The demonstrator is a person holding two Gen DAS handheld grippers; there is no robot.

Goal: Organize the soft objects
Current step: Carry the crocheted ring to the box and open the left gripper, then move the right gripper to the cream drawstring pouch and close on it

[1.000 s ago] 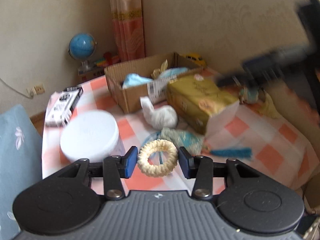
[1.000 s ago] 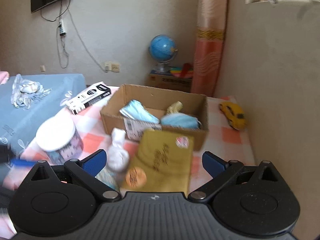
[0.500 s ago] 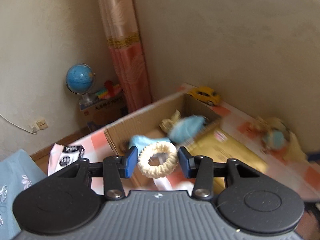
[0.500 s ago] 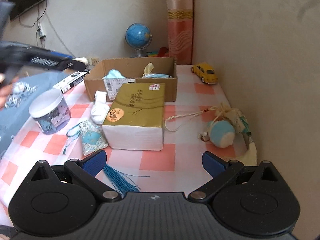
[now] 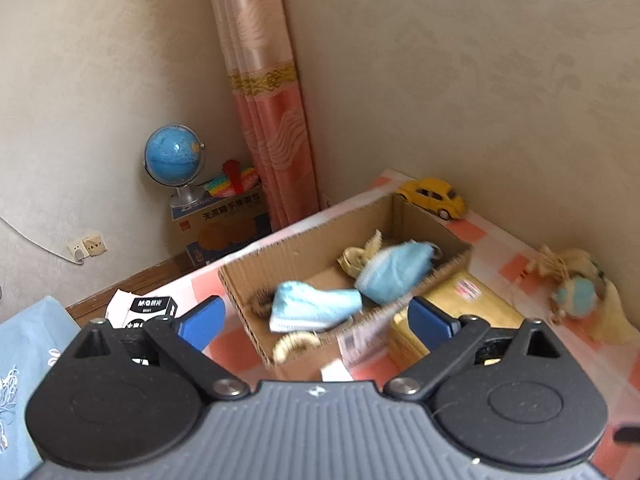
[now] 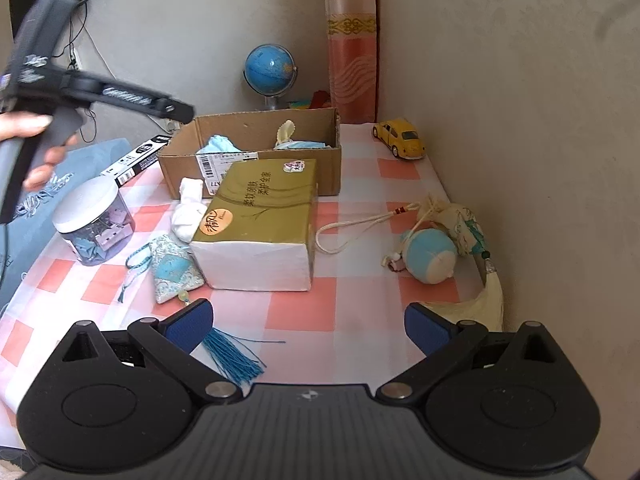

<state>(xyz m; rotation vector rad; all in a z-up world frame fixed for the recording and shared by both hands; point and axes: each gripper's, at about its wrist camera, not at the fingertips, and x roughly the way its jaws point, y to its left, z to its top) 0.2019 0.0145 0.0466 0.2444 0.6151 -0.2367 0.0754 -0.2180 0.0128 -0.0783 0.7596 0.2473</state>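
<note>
Rope ring point(image 5: 295, 343) dropped as left gripper point(image 5: 316, 316) fingers spread opening, empty; may catch cardboard box point(image 5: 256, 328) rim, fall onto table point(image 6: 360, 312); right gripper point(image 6: 308, 322) spread, empty.

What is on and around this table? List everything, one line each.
cardboard box: one, brown, back of the table
face masks: two, light blue, inside the box
woven ring: one, cream, dropping at the box's near wall
tissue pack: one, gold, in front of the box
sachet: one, pale blue, with a blue tassel, left of the pack
white pouch: one, between sachet and box
jar: one, clear, white lid, left
black carton: one, left of the box
toy car: one, yellow, far corner
round plush: one, pale blue, by the wall
globe: one, blue, beyond the table
left hand-held gripper: jaws opening, nothing between
right hand-held gripper: open, empty
</note>
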